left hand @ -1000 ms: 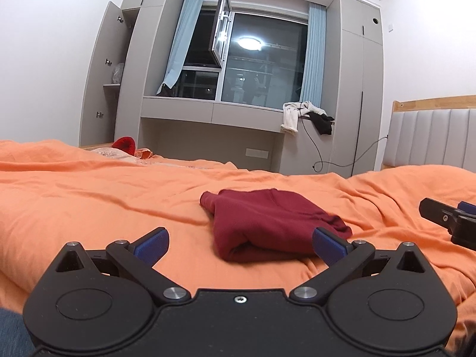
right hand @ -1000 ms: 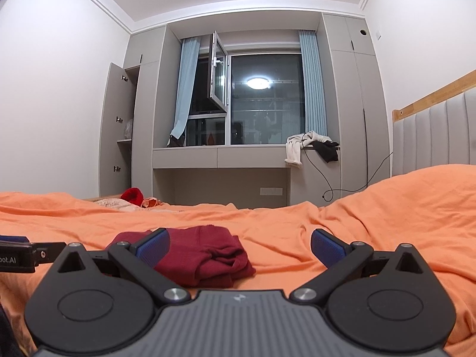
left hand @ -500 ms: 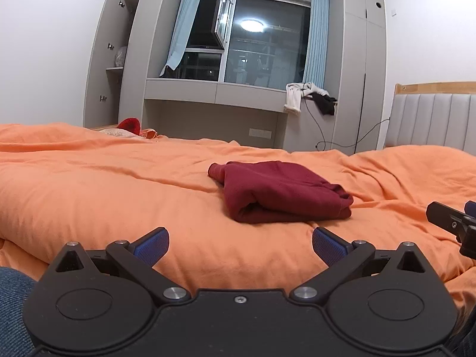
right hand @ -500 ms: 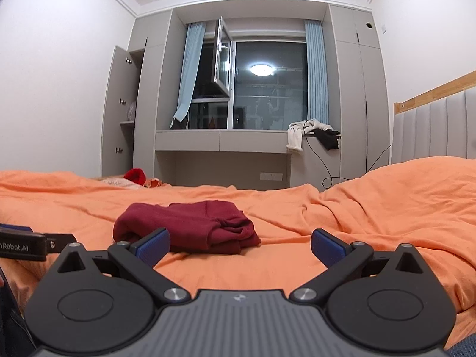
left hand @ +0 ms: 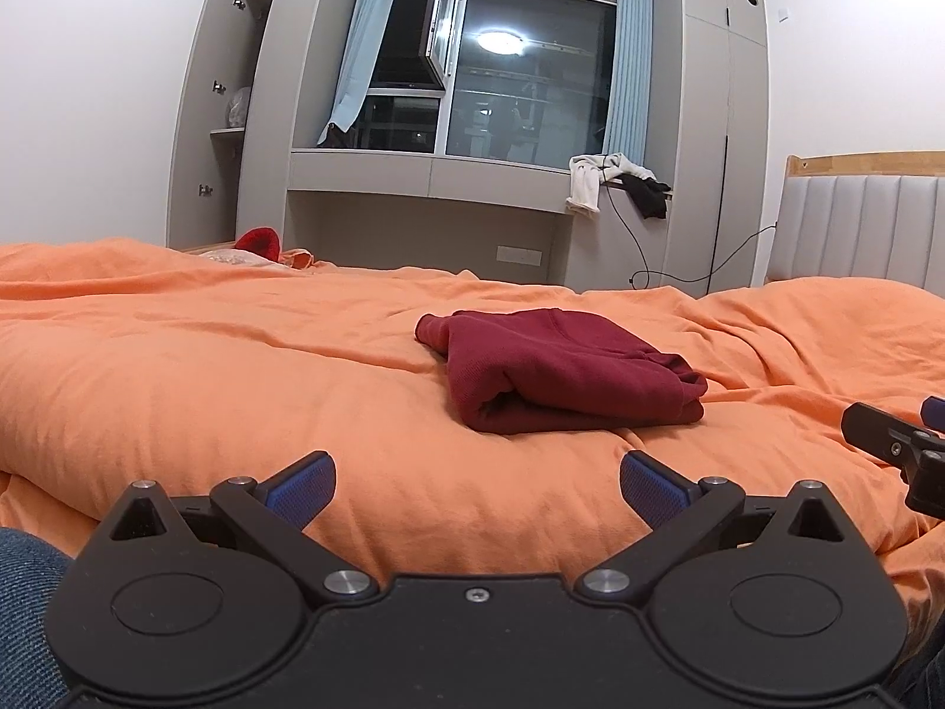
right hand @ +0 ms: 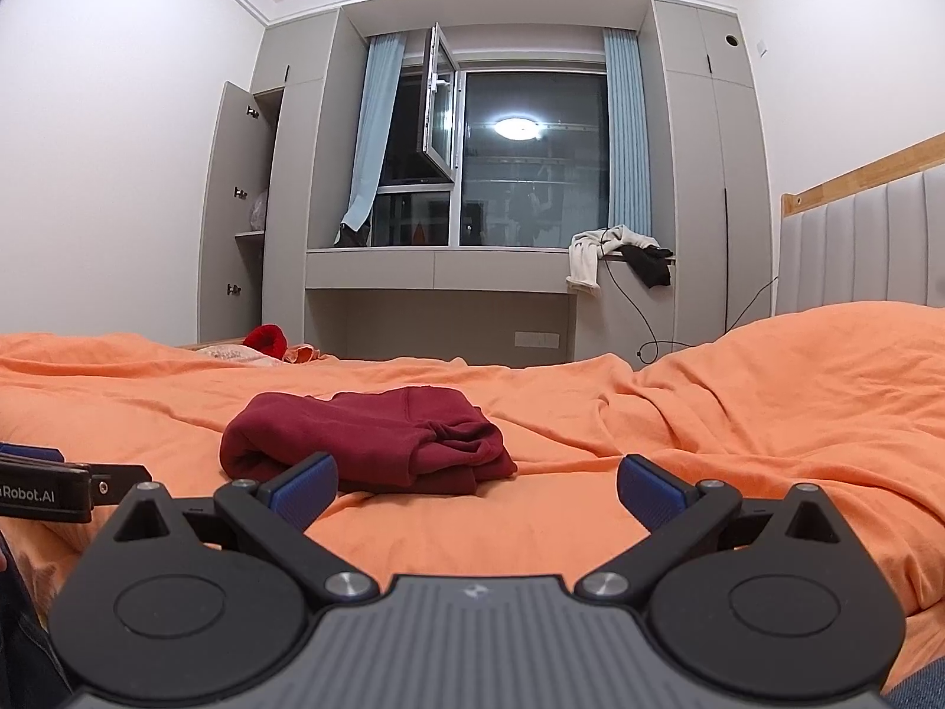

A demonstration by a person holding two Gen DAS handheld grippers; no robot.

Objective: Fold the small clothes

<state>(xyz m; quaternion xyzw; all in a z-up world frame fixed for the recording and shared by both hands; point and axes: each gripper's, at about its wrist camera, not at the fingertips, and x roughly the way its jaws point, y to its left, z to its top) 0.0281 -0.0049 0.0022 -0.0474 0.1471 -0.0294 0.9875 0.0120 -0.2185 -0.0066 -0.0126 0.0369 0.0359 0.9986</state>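
A dark red garment (left hand: 561,372) lies folded in a compact bundle on the orange bed cover (left hand: 207,366); it also shows in the right wrist view (right hand: 366,443). My left gripper (left hand: 477,484) is open and empty, held back near the bed's front edge, apart from the garment. My right gripper (right hand: 477,484) is open and empty, also short of the garment and to its right. The right gripper shows at the right edge of the left wrist view (left hand: 898,443), and the left gripper at the left edge of the right wrist view (right hand: 53,484).
A padded headboard (left hand: 862,224) stands at the right. Small red and orange clothes (left hand: 260,242) lie at the bed's far left edge. Beyond are grey cabinets (left hand: 230,118), a window ledge with white and black clothes (left hand: 614,183) and a hanging cable.
Both grippers have drawn back from the folded garment toward the bed's front edge and risen slightly. The garment has not moved. Both stay open.
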